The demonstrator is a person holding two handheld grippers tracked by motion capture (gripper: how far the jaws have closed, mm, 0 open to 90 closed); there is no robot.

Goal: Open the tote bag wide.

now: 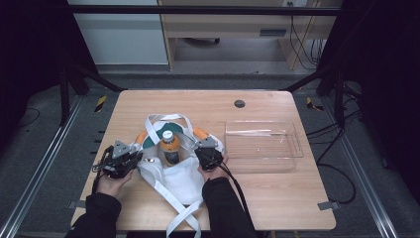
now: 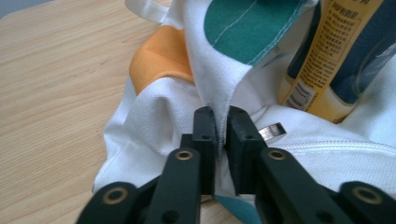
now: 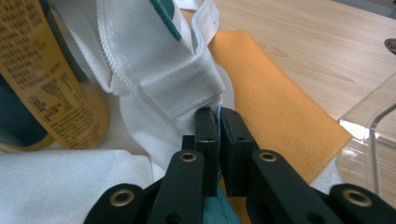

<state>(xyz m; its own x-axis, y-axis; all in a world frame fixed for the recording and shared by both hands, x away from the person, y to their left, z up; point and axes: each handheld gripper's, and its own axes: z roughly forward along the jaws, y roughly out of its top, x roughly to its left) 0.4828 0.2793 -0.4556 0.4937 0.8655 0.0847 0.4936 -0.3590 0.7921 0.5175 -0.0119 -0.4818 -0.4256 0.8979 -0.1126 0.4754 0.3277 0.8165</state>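
**Both grippers pinch the cloth bag w/ a bottle standing in it**

The bag (image 1: 176,176) is white woven cloth w/ a dark green panel and orange patches at its left and right far corners. It lies on the wooden table (image 1: 277,198), near-centre, slumped and wrinkled, mouth pulled open toward the far side. Long white strap handles: one loops on the far side of the mouth, the others trail off toward the near table edge. Stitched seams show along the rim in both gripper views; a small shiny metal tab sits on the white cloth in the left gripper view.

A bottle (image 1: 170,144) stands upright in the bag's mouth: white cap, orange-yellow label w/ small print, dark contents.

Left gripper (image 1: 132,159) is at the bag's left rim. Its jaws are nearly together, a thin fold of white rim cloth clamped between them (image 2: 220,135).

Right gripper (image 1: 207,154) is at the bag's right rim, just beside the orange patch. Jaws likewise almost closed, w/ the white hem nipped between them (image 3: 217,128).

The bottle sits between the two grippers, close to each but touching neither.

A clear plastic tray (image 1: 292,148) sits right of the bag, its near-left corner just beside the right gripper.
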